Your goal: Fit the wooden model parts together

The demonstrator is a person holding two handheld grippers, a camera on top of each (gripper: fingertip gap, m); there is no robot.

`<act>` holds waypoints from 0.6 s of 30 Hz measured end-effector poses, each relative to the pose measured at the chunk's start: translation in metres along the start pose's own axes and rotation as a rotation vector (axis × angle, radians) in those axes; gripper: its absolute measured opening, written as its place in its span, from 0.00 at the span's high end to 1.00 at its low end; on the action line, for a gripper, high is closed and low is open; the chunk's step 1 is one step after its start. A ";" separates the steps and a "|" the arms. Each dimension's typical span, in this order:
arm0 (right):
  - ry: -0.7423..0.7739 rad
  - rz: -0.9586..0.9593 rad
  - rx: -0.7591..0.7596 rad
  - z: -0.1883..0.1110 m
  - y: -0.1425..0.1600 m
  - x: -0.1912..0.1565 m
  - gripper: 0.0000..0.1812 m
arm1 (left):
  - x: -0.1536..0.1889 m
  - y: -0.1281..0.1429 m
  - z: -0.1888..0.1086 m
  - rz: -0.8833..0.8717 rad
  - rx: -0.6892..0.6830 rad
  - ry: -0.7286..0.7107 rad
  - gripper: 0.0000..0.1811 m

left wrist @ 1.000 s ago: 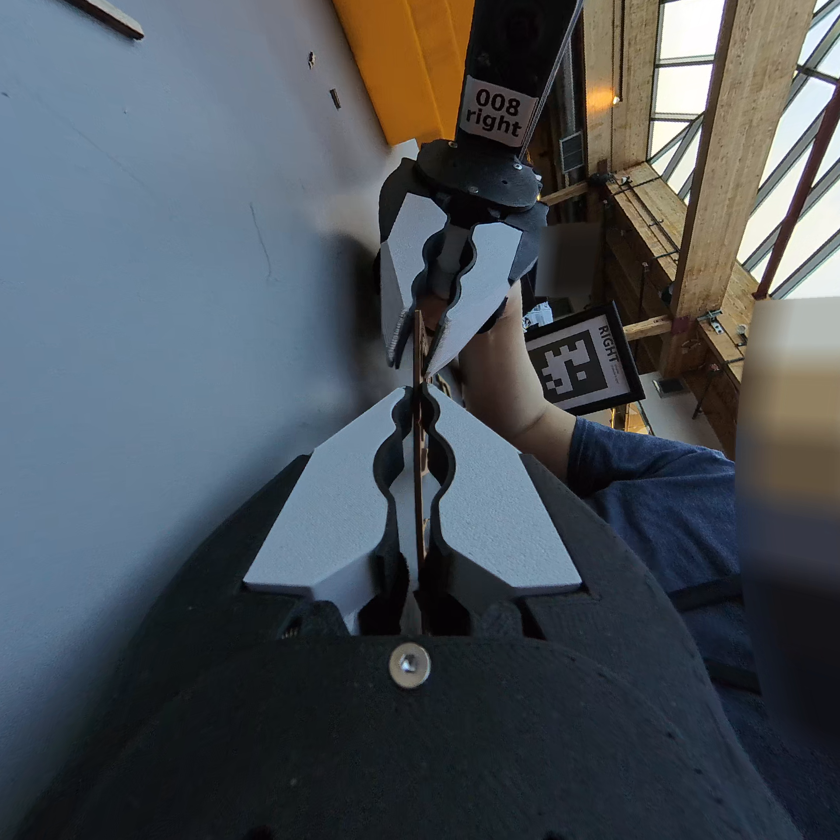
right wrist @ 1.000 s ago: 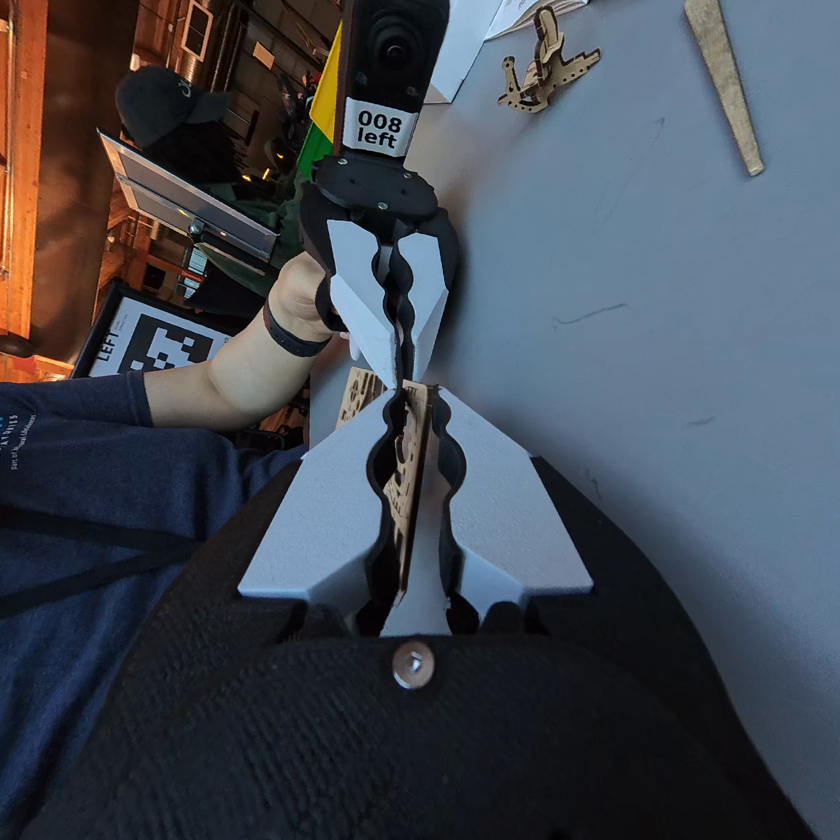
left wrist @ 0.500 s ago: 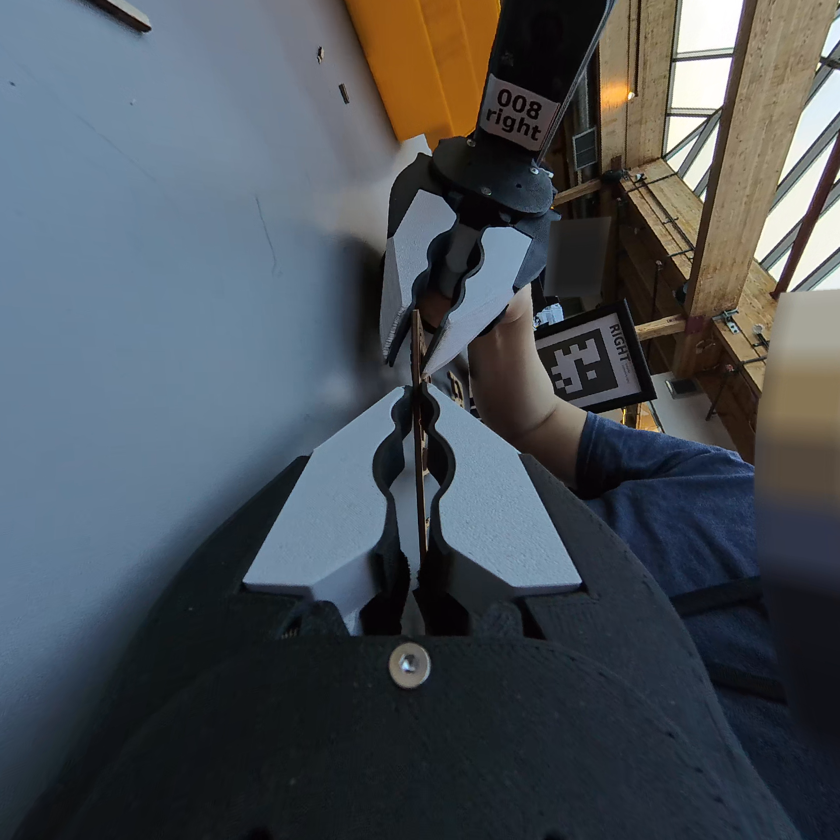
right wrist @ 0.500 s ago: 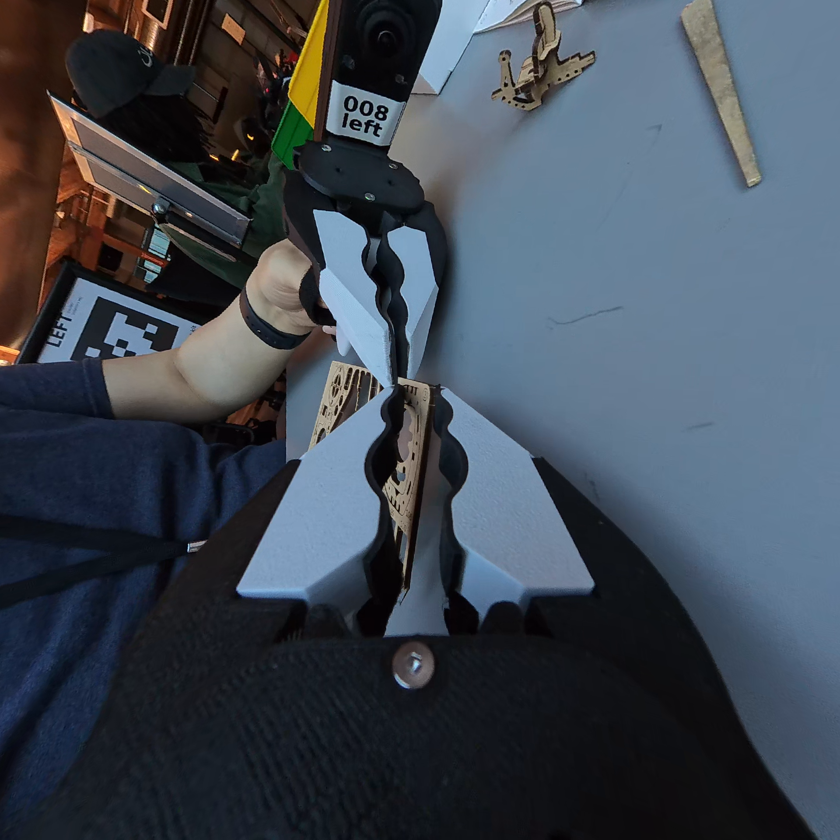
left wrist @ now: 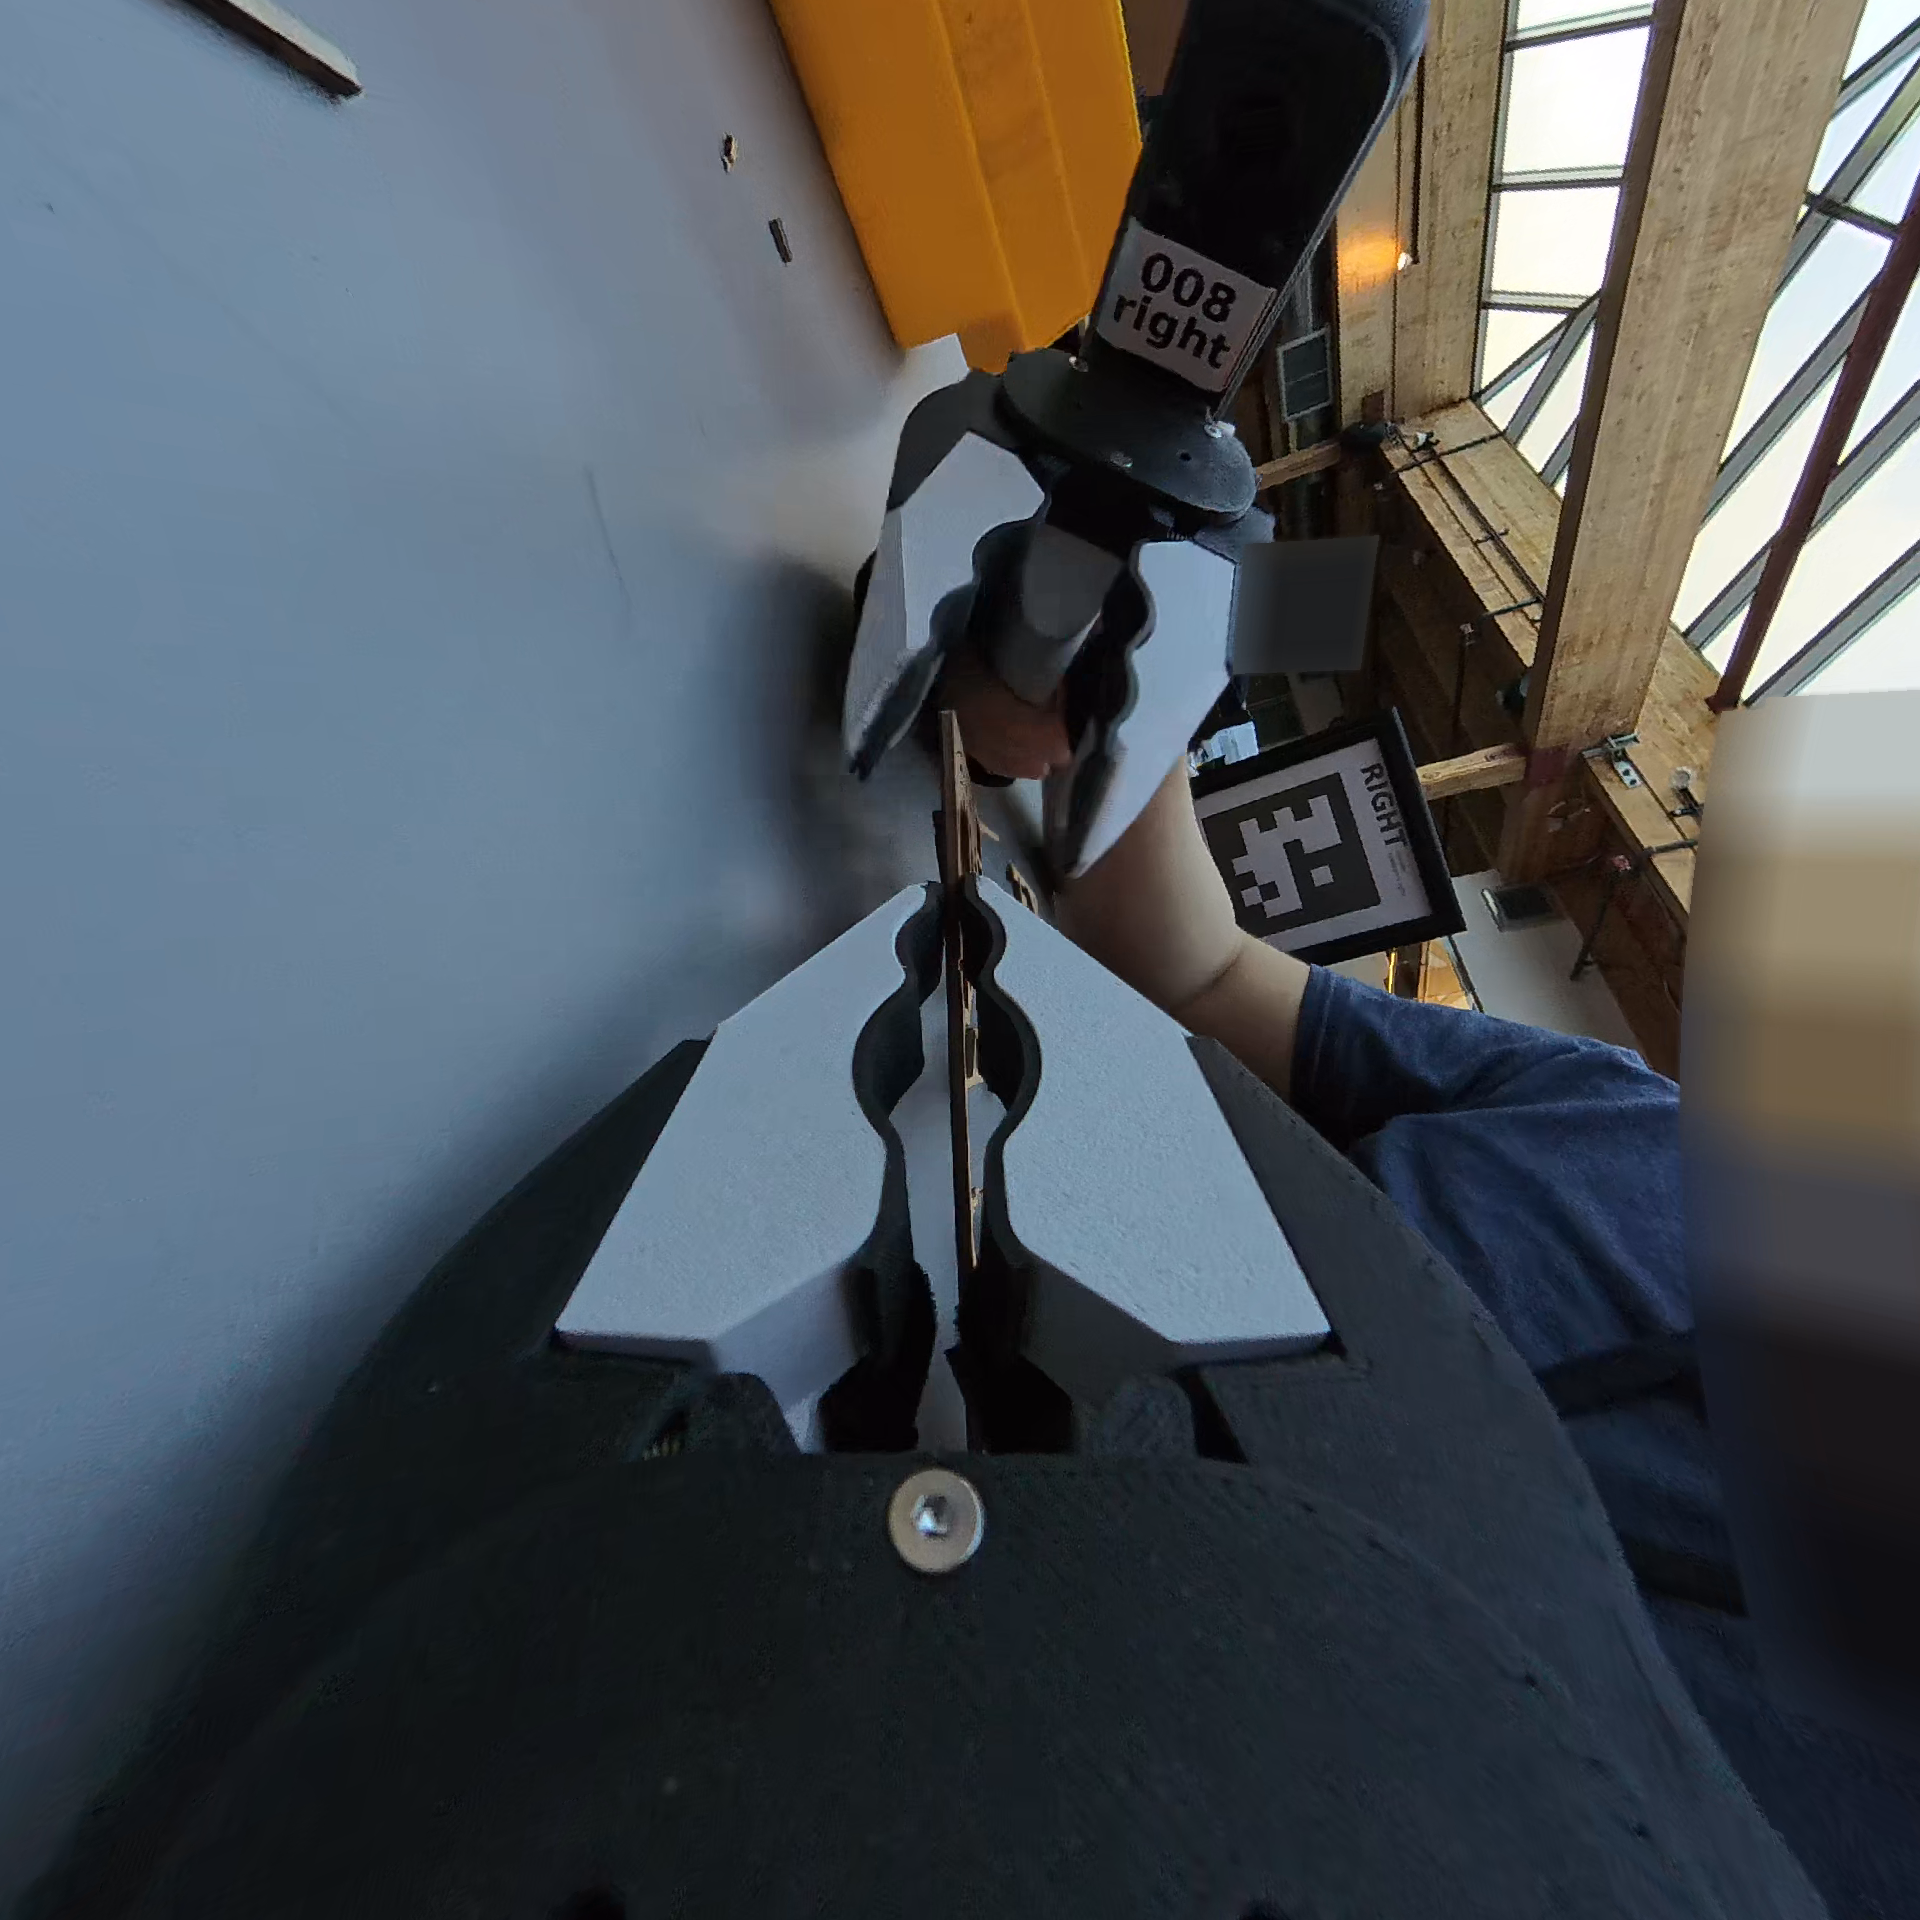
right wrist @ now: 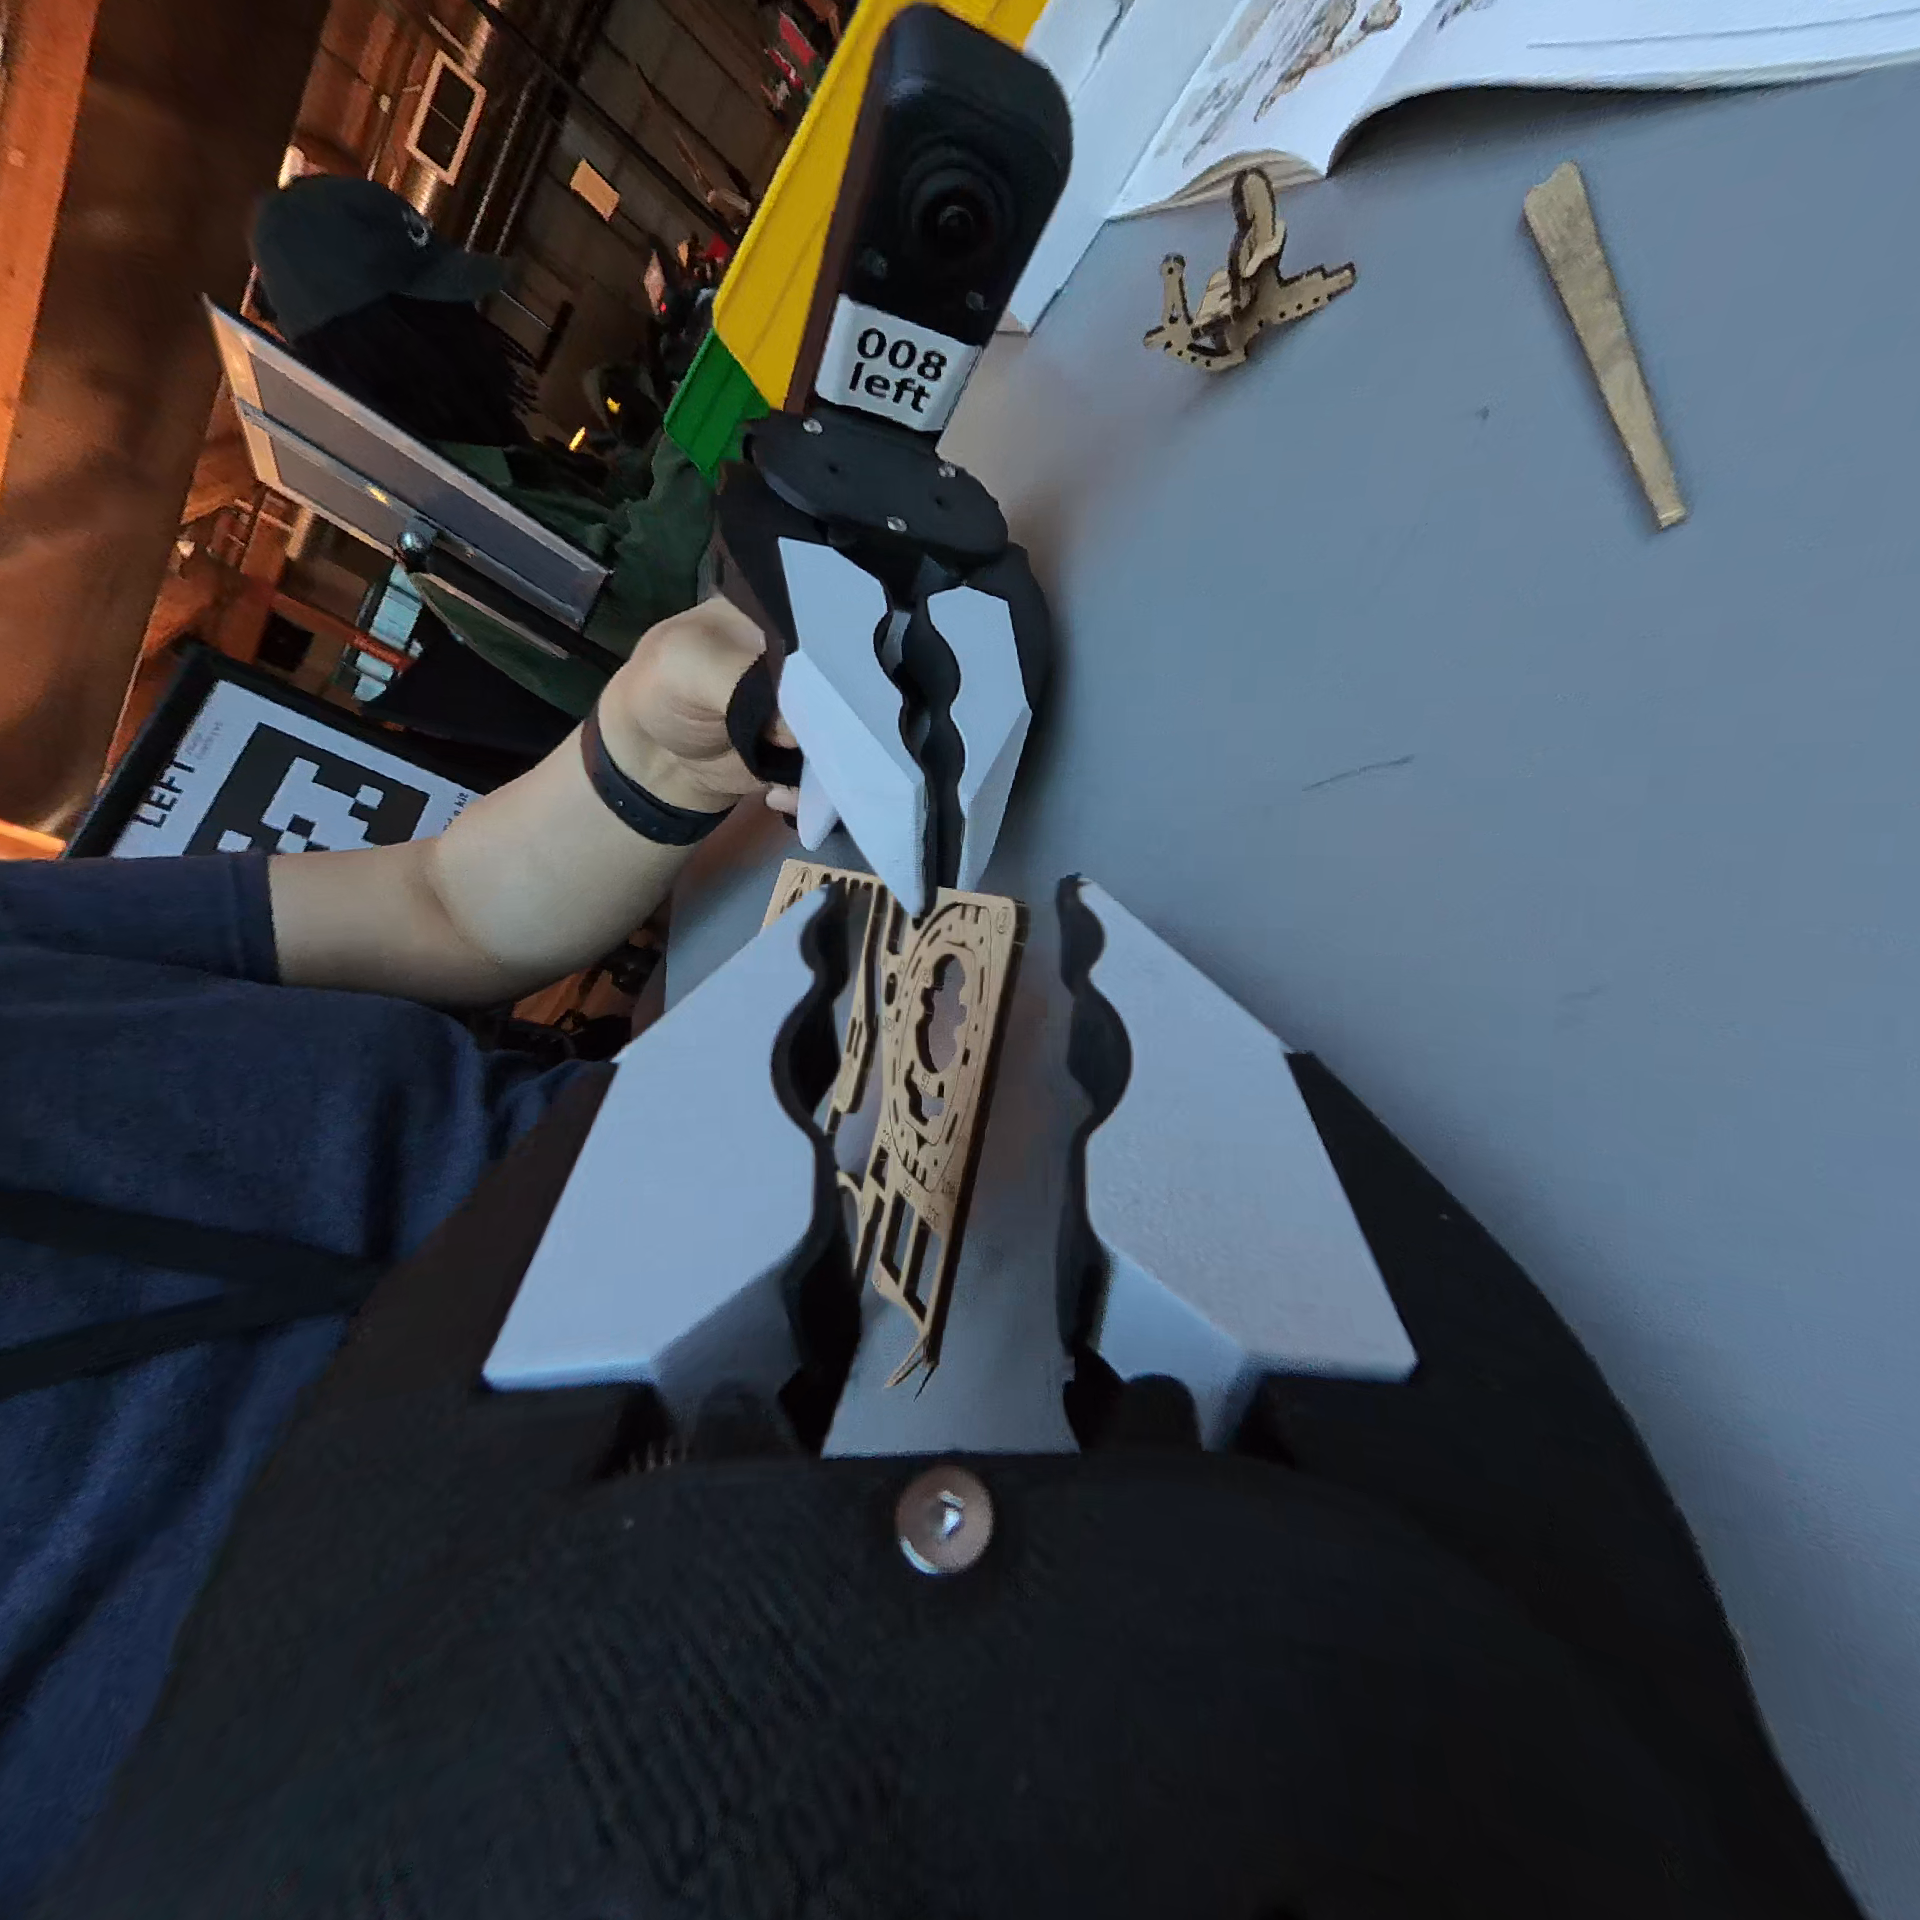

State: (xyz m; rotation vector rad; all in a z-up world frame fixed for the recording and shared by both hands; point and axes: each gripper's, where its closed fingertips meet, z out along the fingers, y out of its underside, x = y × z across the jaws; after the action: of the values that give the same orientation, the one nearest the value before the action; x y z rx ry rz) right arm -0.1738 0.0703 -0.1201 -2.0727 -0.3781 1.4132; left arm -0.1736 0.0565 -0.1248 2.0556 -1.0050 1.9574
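Note:
A thin laser-cut wooden sheet of model parts point(right wrist: 935, 1060) is held on edge above the grey table point(right wrist: 1558, 935). My left gripper point(left wrist: 956, 888) is shut on it; in the left wrist view the sheet point(left wrist: 961, 1039) shows edge-on between the pads. In the right wrist view the left gripper point(right wrist: 925, 894) pinches the sheet's far edge. My right gripper point(right wrist: 945, 899) is open, its fingers standing apart on either side of the sheet without gripping it. It also shows open in the left wrist view point(left wrist: 966, 821), just beyond the sheet's tip.
A partly built wooden model point(right wrist: 1236, 291), a loose wooden strip point(right wrist: 1605, 343) and an open booklet point(right wrist: 1351, 83) lie at the far end of the table. A yellow bin point(left wrist: 966, 156) stands at the table's edge. A person in a black cap sits behind a laptop in the background. The grippers are tip to tip, or close to it.
My right gripper has opened and let go of the wooden sheet. My left gripper still holds the sheet, which now tilts more face-on to the right wrist view.

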 end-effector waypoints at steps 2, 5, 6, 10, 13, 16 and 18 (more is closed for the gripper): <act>0.006 -0.044 0.090 -0.008 -0.011 -0.002 0.77 | -0.001 -0.001 -0.001 -0.011 0.006 0.002 1.00; 0.075 -0.376 0.195 -0.022 -0.023 -0.021 0.75 | -0.003 -0.001 -0.001 -0.039 0.004 0.003 1.00; 0.125 -0.543 0.173 -0.023 -0.019 -0.031 0.75 | -0.003 -0.001 -0.001 -0.049 -0.001 0.004 1.00; 0.341 -0.908 -0.117 -0.009 0.011 -0.024 0.74 | -0.004 -0.001 -0.001 -0.059 -0.009 0.008 1.00; 0.401 -0.801 -0.097 -0.005 0.007 -0.012 0.75 | 0.000 -0.002 -0.002 -0.037 0.005 0.022 1.00; 0.441 -0.565 0.059 -0.016 -0.012 -0.002 0.66 | 0.007 -0.005 -0.005 0.015 0.042 0.045 1.00; 0.353 -0.346 0.025 -0.012 0.000 0.000 0.61 | 0.007 -0.006 -0.007 0.018 0.055 0.047 1.00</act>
State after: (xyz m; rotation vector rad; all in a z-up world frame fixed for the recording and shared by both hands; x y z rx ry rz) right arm -0.1626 0.0665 -0.1172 -2.0639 -0.5349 0.8299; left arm -0.1766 0.0617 -0.1148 2.0243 -0.9746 2.0545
